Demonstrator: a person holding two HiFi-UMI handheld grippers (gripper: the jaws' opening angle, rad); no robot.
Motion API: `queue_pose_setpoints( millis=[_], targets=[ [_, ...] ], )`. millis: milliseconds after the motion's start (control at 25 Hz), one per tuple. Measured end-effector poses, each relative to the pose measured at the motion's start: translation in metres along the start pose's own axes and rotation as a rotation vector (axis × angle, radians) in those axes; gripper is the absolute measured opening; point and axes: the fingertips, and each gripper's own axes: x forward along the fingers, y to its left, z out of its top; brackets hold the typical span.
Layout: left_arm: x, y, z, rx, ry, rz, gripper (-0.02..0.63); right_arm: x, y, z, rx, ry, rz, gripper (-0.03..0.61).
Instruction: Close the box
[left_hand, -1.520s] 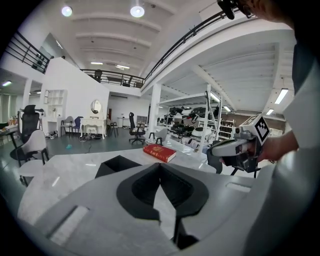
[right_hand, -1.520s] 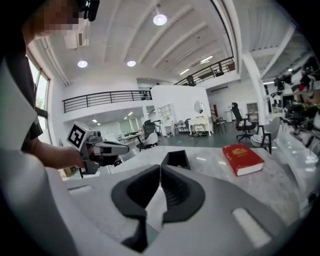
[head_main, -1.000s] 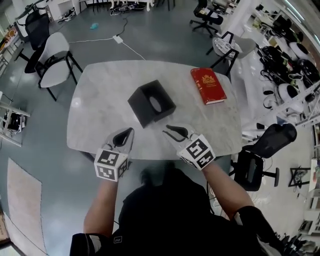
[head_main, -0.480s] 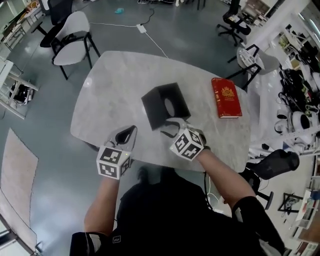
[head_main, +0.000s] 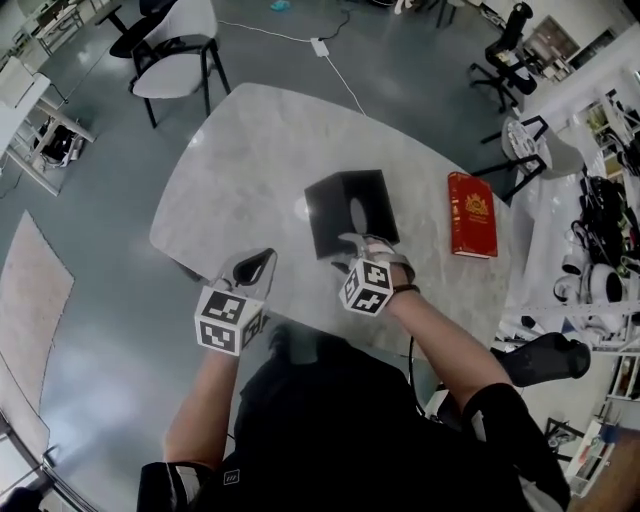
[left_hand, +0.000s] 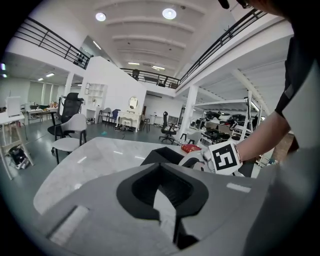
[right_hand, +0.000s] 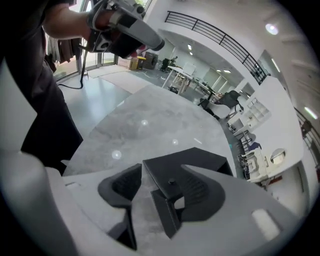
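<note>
A black box (head_main: 350, 208) with an oval hole in its top stands mid-table; in the right gripper view the black box (right_hand: 192, 161) shows a loose flap (right_hand: 164, 212) at its near corner. My right gripper (head_main: 358, 246) is at the box's near side. Its jaws are opening, and the flap stands between them, close to one finger, with no pad pressing on it. My left gripper (head_main: 256, 264) hangs at the table's near edge, shut and holding nothing. In the left gripper view the left gripper (left_hand: 167, 207) looks past the box (left_hand: 161, 156) toward the right gripper (left_hand: 207, 159).
A red book (head_main: 472, 228) lies on the marble table (head_main: 245, 160) right of the box. A white chair (head_main: 178, 30) stands beyond the far left corner, and black office chairs (head_main: 505, 45) beyond the far right. My body is close against the near edge.
My right gripper has moved forward from the table's near edge to the box's near corner and its jaws have spread wide. The left gripper has stayed put, shut.
</note>
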Motion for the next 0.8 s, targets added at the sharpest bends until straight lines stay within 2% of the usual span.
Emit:
queue_pose_setpoints(
  millis=[240,520,600,800],
  targets=[
    [-0.007,0.012,-0.012,-0.038,0.001,0.030,0.007,0.030,0.005,-0.011,-0.186,0.098,-0.025,0.242],
    [-0.016,0.023,-0.015,-0.043,-0.015,0.070,0.006,0.054,0.001,-0.021,-0.477,0.215,-0.163,0.245],
    [-0.020,0.025,-0.016,-0.051,-0.014,0.078,0.006,0.055,0.000,-0.020,-0.492,0.223,-0.172,0.245],
    [-0.033,0.028,-0.017,-0.056,-0.012,0.093,0.006,0.045,-0.001,-0.009,-0.390,0.170,-0.158,0.230]
  ],
)
